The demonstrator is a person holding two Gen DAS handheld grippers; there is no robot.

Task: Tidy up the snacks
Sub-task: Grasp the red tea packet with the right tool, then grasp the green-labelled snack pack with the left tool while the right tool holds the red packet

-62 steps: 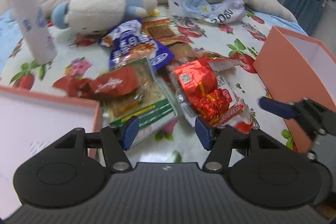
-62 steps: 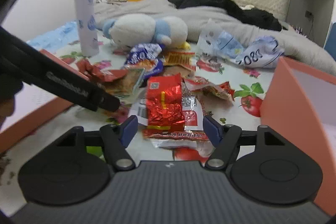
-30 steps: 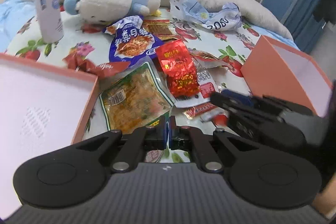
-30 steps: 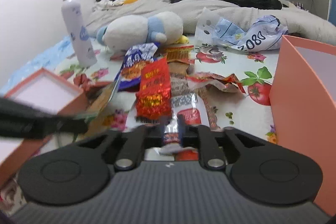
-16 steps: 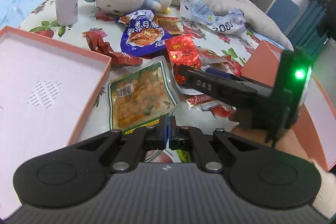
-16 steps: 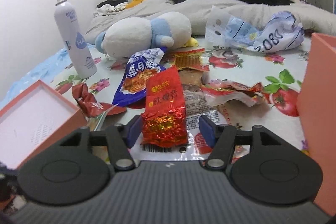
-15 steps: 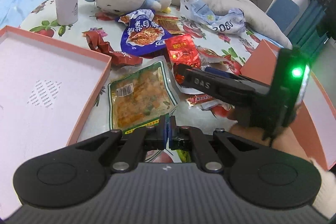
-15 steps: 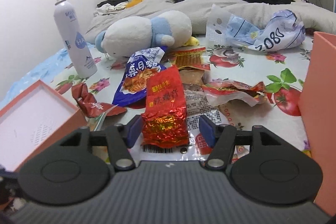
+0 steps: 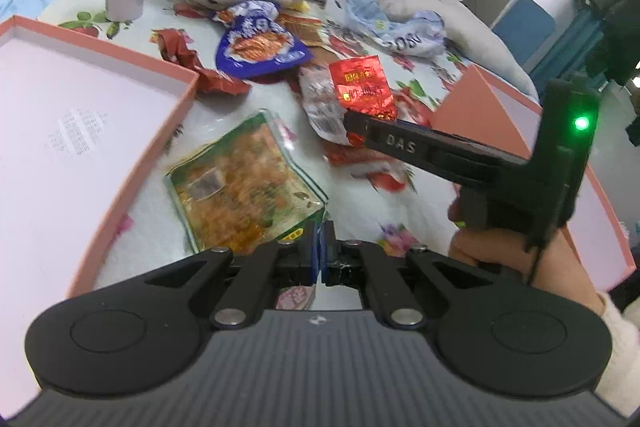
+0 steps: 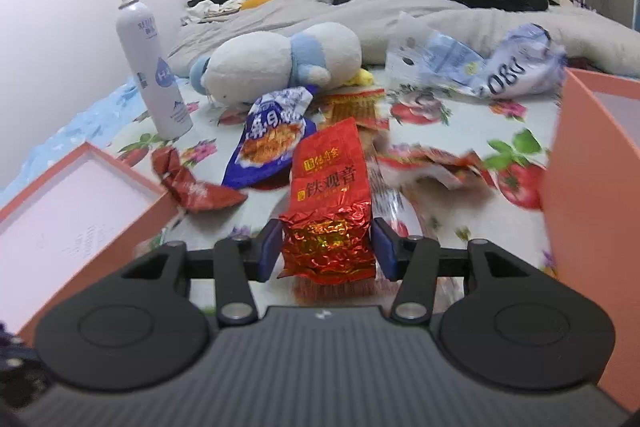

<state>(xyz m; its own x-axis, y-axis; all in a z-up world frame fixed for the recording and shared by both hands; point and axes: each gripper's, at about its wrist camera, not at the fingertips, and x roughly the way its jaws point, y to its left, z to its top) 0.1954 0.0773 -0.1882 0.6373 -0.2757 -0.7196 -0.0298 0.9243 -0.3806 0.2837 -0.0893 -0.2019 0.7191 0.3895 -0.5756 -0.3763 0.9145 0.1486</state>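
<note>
So the right gripper has its blue fingers either side of the red foil tea packet, and they're closing in on it. The pads sit right at the crinkly bottom edge of the packet, but I can't tell if they're actually squeezing it. In the left wrist view that same packet sits at the tip of the right gripper's black arm, over the snack pile on the bed.

The left gripper is clamped fully together, fingers pinched on the corner of the clear pack with the orange-brown snack and green trim. That pack lies just beside the shallow pink box lid on the left.

Rest of the pile on the floral sheet: a blue snack bag, a crumpled dark red wrapper, and more red wrappers on the right. A second pink box stands at the right edge. Behind all that there's a white and blue plush and a white spray can standing upright.
</note>
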